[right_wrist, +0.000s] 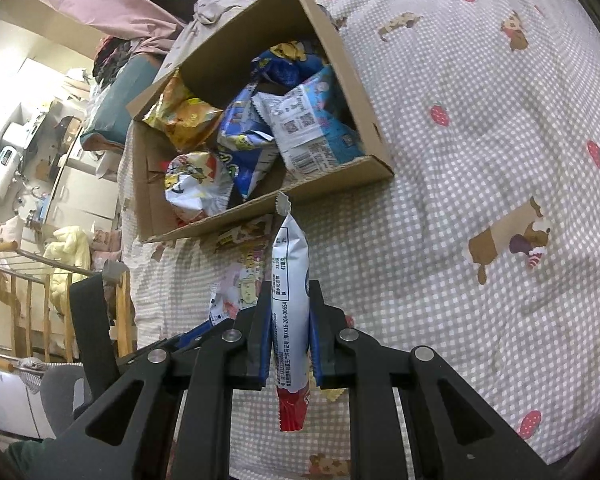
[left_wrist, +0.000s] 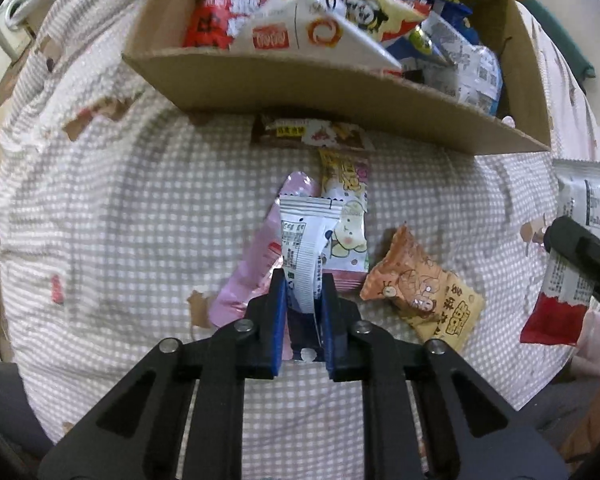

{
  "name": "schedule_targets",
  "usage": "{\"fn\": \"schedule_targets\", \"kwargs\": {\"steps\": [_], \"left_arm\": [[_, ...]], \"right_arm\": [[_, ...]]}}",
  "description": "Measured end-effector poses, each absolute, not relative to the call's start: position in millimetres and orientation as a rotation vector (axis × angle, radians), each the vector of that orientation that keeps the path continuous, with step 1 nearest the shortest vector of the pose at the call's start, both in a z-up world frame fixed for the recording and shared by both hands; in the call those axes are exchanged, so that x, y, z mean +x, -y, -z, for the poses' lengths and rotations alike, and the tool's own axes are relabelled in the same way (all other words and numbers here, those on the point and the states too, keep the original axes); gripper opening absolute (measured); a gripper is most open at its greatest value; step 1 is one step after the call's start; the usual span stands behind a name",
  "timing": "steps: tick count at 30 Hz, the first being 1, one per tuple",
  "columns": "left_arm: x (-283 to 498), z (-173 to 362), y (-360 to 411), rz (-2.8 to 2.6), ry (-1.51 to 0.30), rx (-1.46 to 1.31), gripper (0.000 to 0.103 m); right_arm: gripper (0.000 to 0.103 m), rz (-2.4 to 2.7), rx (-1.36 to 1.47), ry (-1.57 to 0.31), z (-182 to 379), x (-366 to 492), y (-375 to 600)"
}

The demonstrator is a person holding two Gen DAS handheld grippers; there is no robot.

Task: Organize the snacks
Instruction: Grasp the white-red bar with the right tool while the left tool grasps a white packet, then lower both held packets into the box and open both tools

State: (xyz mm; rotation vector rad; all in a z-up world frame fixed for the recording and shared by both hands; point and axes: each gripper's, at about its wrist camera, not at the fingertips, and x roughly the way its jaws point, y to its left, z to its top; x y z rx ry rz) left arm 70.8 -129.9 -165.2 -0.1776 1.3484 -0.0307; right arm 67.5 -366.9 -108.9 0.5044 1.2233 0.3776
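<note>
Snacks lie scattered on the checked bed cover (left_wrist: 100, 220) just near of the cardboard box (left_wrist: 340, 92), which is already heaped with packets. Your left tongs (left_wrist: 302, 280) are narrow, clamped on a white sachet (left_wrist: 304, 236) that rests atop a pink packet (left_wrist: 252, 276) and a cartoon-printed packet (left_wrist: 350, 220); an orange packet (left_wrist: 420, 292) lies just to the right. Your right tongs (right_wrist: 290, 332) are narrow too, holding a white-and-red packet (right_wrist: 290, 280) clear of the bed, its tip toward the box's near wall. Lift the left sachet straight up so the packets beneath do not drag along. Carry both over the near wall before releasing, and aim for the lower gaps, since the heap could shed anything dropped on its crest.
</note>
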Motion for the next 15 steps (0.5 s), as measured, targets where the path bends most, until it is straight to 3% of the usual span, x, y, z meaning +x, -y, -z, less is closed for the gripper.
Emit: {"fn": "schedule_targets", "kwargs": {"steps": [15], "left_arm": [[66, 103, 73, 0.004, -1.243, -0.176, 0.013]], "right_arm": [[0.016, -0.432, 0.491, -1.206, 96, 61, 352]]}}
